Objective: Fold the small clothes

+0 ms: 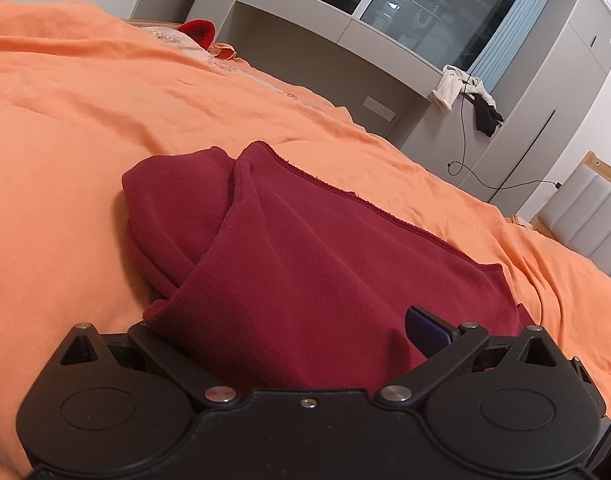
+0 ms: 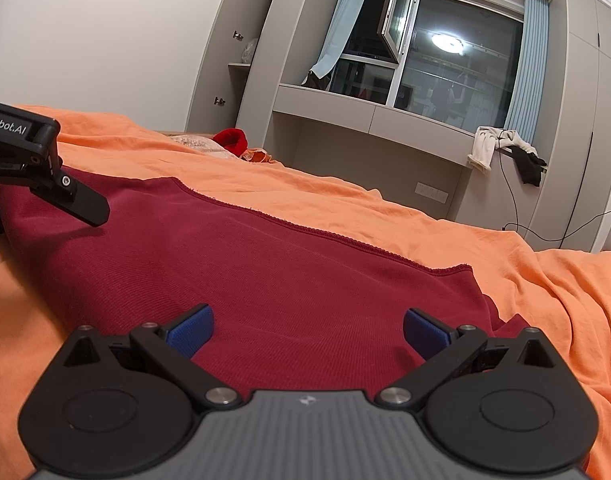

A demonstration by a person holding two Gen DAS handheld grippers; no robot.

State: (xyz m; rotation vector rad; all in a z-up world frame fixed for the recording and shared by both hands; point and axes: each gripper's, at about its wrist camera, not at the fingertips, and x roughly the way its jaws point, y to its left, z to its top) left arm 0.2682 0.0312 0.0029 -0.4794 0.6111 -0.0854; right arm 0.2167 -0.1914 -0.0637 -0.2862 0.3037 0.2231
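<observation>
Blue pads of my right gripper [image 2: 307, 330] sit spread wide, low over the near edge of the dark red garment [image 2: 265, 272], holding nothing. That garment lies partly folded on the orange bedspread [image 2: 485, 248], well away from the bed's far edge. My left gripper [image 1: 305, 328] presses into a bunched fold; one pad is buried, so I cannot tell its state. Judging by the loose layers, closing now could pinch the bedspread too, or drag the fold crooked.
</observation>
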